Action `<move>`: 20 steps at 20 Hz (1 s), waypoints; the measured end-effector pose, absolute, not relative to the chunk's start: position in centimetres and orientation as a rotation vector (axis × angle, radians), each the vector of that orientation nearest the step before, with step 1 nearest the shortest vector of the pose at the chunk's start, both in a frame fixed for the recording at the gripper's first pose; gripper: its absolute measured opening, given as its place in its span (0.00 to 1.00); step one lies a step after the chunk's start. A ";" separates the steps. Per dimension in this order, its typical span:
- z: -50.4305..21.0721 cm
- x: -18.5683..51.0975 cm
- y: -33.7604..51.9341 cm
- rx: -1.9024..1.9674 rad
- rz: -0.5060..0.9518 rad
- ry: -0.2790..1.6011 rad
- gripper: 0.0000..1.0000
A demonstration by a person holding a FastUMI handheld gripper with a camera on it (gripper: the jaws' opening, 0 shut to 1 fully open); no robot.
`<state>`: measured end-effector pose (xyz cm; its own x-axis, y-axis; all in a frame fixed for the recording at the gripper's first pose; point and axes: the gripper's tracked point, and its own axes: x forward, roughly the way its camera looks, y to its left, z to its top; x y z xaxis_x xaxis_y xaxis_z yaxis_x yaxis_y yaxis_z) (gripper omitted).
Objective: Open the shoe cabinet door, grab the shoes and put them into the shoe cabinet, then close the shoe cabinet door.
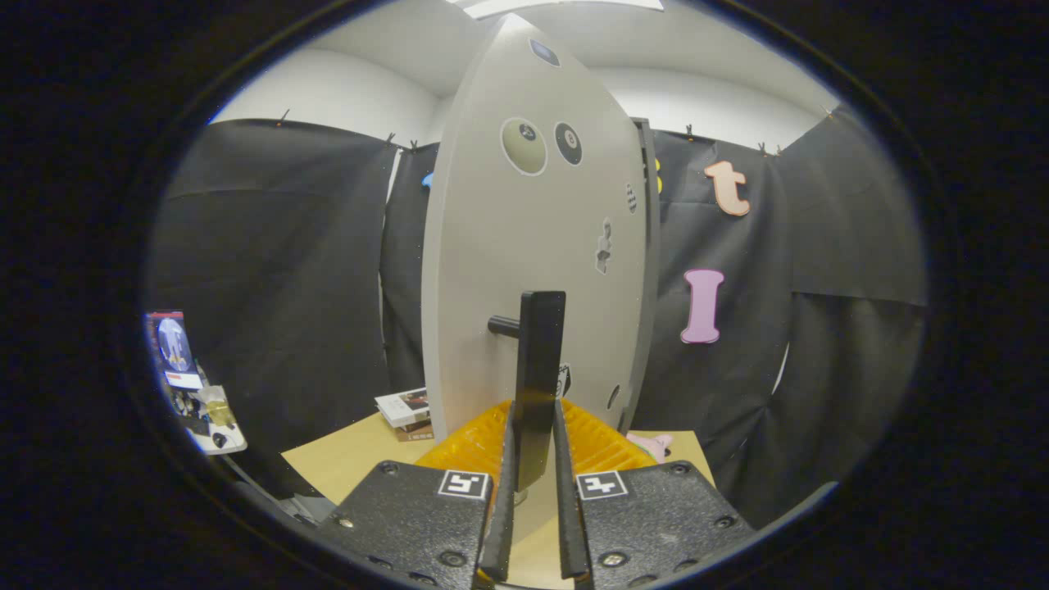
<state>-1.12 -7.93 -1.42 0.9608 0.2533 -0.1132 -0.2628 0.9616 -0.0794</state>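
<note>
Clamping the door's black handle (538, 369) between both fingers, the gripper (534, 459) held the grey cabinet door (533, 229) swung ajar, so shoes and closing apparently remained undone.

Camera rides the hand-held gripper (534, 467), facing forward along its fingers. Very close to the cabinet door (533, 246), low over the worktop (344, 459)

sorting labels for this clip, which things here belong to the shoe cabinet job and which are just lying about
Job: cabinet door; its black handle, clamped between the claw fingers.

Lying about: stacked books, pink item beyond the door, clutter by the cloth wall.
</note>
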 end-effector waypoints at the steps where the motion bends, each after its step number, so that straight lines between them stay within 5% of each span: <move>1: -1.5 -1.2 -8.8 -0.094 0.242 0.102 0.23; 11: -0.8 -0.2 -19.3 -0.063 -0.006 0.059 0.06; 20: -0.4 -5.7 -21.9 0.077 0.031 -0.005 0.04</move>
